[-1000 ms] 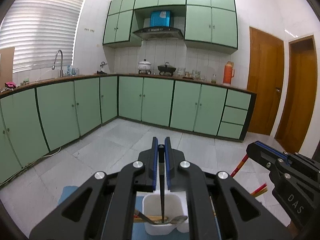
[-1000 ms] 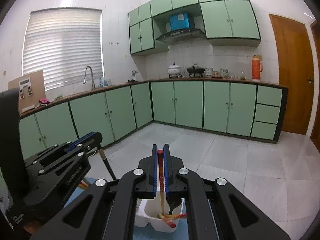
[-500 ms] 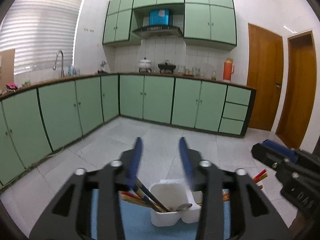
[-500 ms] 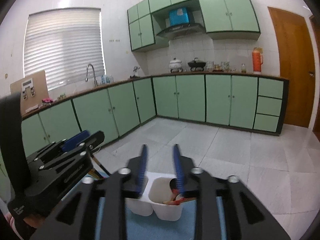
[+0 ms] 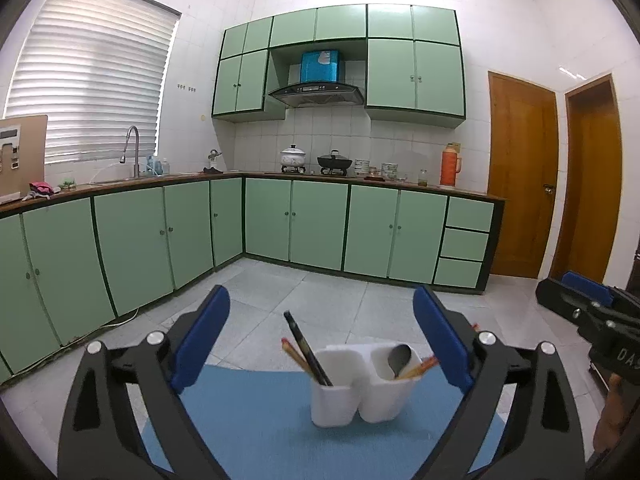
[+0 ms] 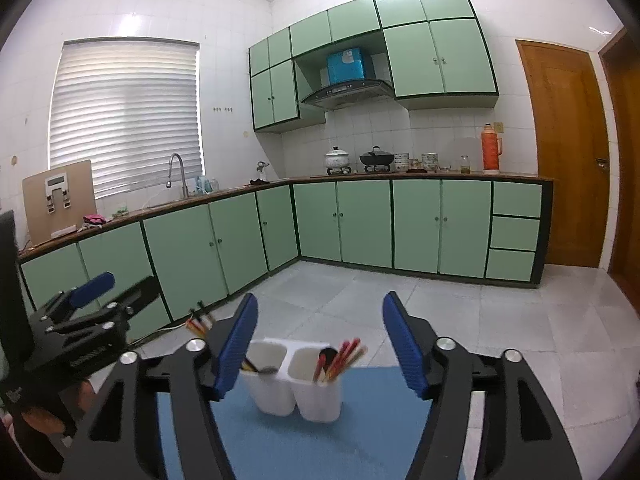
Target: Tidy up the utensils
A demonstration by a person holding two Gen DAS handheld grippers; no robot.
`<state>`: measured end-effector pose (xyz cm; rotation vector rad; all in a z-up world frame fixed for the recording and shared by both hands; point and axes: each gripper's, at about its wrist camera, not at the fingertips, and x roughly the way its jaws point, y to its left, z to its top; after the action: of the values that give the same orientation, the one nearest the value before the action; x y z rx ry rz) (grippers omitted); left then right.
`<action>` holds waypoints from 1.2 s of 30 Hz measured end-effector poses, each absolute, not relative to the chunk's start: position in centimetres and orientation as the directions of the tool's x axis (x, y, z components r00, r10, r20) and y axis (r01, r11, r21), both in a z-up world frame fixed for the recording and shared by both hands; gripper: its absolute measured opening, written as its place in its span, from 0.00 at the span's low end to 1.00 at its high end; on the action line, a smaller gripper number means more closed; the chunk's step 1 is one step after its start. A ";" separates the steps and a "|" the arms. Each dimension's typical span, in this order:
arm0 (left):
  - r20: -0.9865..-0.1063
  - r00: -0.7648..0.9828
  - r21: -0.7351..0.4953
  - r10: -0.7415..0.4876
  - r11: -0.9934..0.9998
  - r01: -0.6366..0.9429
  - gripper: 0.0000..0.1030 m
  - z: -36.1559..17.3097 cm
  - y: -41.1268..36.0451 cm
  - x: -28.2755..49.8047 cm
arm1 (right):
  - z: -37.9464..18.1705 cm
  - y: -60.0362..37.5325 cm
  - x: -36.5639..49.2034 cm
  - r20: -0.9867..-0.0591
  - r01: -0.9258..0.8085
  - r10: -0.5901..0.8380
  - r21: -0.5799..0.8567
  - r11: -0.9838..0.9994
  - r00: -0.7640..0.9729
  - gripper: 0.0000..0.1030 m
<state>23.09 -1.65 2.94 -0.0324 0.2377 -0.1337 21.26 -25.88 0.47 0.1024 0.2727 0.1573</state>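
Observation:
A white two-cup utensil holder [image 5: 362, 390] stands on a blue mat [image 5: 260, 428]. Its left cup holds a dark chopstick [image 5: 306, 348] and wooden ones; its right cup holds a spoon [image 5: 400, 358] and red-orange chopsticks [image 5: 422, 365]. My left gripper [image 5: 320, 298] hangs back from the holder, its jaws opening wide with nothing between the pads. In the right wrist view the holder [image 6: 298, 386] shows red chopsticks [image 6: 340, 358] in its right cup. My right gripper [image 6: 320, 300] also stands short of it, jaws opening and empty.
The mat lies on a table whose far edge drops to a pale tiled floor [image 5: 328, 292]. Green cabinets [image 5: 316, 224] line the far walls, and wooden doors [image 5: 520, 176] stand at the right. A hand [image 6: 40, 420] holds the left gripper at the lower left.
Both grippers were shut on a chopstick over the holder. Both jaws opened, the chopsticks now rest in the cups, and both grippers drew back from the holder.

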 end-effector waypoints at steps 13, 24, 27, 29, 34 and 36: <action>-0.272 0.950 -0.064 -0.153 0.988 0.141 0.95 2.5 -0.7 15.0 | 0.1 -24.9 15.2 -0.294 -0.180 0.210 0.127 0.975 0.933 0.94; -0.268 0.950 -0.016 -0.159 0.987 0.160 0.95 2.9 -0.9 10.1 | -0.2 -23.7 11.5 -0.299 -0.205 0.230 0.111 0.972 0.926 0.94; -0.264 0.951 -0.015 -0.159 0.987 0.161 0.95 3.2 -0.9 9.2 | -0.1 -23.7 10.8 -0.293 -0.211 0.235 0.112 0.971 0.927 0.94; -0.257 0.953 -0.016 -0.158 0.987 0.159 0.95 3.5 -0.9 8.6 | 0.2 -23.6 10.2 -0.287 -0.213 0.235 0.105 0.971 0.929 0.94; -0.245 0.957 -0.005 -0.156 0.987 0.159 0.95 4.0 -1.0 7.3 | 0.5 -23.6 9.0 -0.275 -0.220 0.239 0.101 0.970 0.931 0.94; -0.238 0.959 -0.004 -0.157 0.987 0.161 0.95 4.2 -0.9 6.8 | 0.6 -23.3 8.7 -0.271 -0.224 0.241 0.094 0.970 0.932 0.94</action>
<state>6.77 -0.94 4.19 0.0151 0.2399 -0.1613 8.67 -23.35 0.63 0.0624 0.2851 0.2379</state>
